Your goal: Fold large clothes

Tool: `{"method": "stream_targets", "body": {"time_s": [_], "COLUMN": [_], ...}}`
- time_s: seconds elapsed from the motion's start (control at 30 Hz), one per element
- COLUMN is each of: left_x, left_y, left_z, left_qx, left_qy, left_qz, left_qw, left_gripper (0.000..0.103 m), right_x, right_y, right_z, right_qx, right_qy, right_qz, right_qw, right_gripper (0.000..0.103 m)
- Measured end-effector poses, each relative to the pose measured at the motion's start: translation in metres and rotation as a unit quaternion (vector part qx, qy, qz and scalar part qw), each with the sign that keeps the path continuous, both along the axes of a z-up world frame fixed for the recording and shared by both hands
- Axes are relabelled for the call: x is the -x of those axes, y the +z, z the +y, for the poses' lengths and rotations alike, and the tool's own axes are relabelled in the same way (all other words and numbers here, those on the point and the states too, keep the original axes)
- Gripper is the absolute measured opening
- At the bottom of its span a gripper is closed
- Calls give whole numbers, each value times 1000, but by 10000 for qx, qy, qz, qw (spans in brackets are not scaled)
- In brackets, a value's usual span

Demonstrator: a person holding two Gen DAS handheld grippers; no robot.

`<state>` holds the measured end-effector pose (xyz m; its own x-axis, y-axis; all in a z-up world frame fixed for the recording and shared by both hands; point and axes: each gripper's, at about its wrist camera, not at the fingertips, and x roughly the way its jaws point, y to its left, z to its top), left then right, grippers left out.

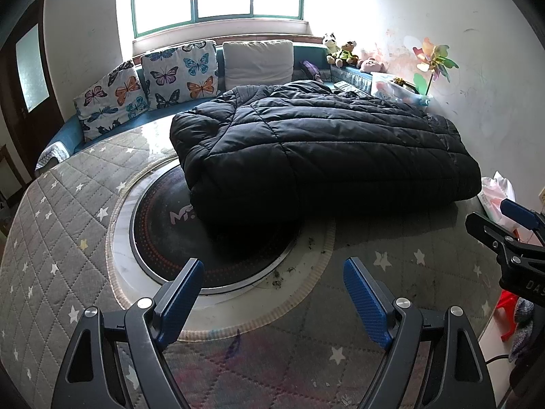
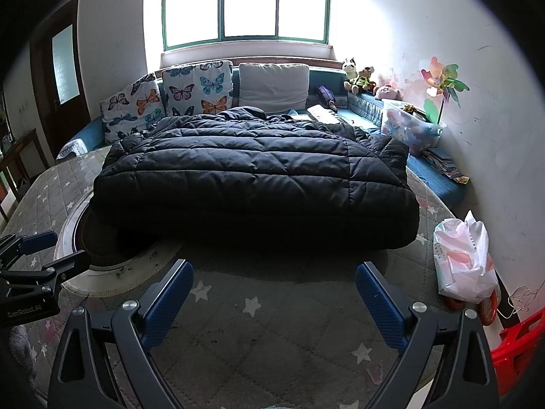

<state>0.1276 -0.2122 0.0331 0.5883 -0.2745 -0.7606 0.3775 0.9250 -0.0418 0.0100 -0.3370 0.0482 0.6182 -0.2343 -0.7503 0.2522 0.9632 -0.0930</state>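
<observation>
The black quilted puffer jacket (image 2: pixel 255 177) lies as a thick folded bundle on the grey star-printed quilted table cover (image 1: pixel 61 204). It partly covers the round dark glass plate (image 1: pixel 163 238) set in the table's middle, probably because this broad flat area gives room for folding. The left gripper (image 1: pixel 272 289) and the right gripper (image 2: pixel 274 293) both hover near the jacket's front edge with fingers spread wide, holding nothing. The fold looks close to finished.
</observation>
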Motion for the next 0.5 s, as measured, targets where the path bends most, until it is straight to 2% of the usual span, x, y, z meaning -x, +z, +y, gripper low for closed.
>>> {"method": "stream_targets", "body": {"time_s": [0.5], "left_x": [1], "left_y": [0], "left_z": [1], "left_qx": [7], "left_qy": [-18], "left_qz": [4], "left_qw": [10000], "left_gripper": [89], "right_x": [-1], "right_y": [-2], "right_z": [-3], "right_qx": [-21], "right_qy": [2], "right_qz": [13], "right_qw": [10000], "right_gripper": [103]}}
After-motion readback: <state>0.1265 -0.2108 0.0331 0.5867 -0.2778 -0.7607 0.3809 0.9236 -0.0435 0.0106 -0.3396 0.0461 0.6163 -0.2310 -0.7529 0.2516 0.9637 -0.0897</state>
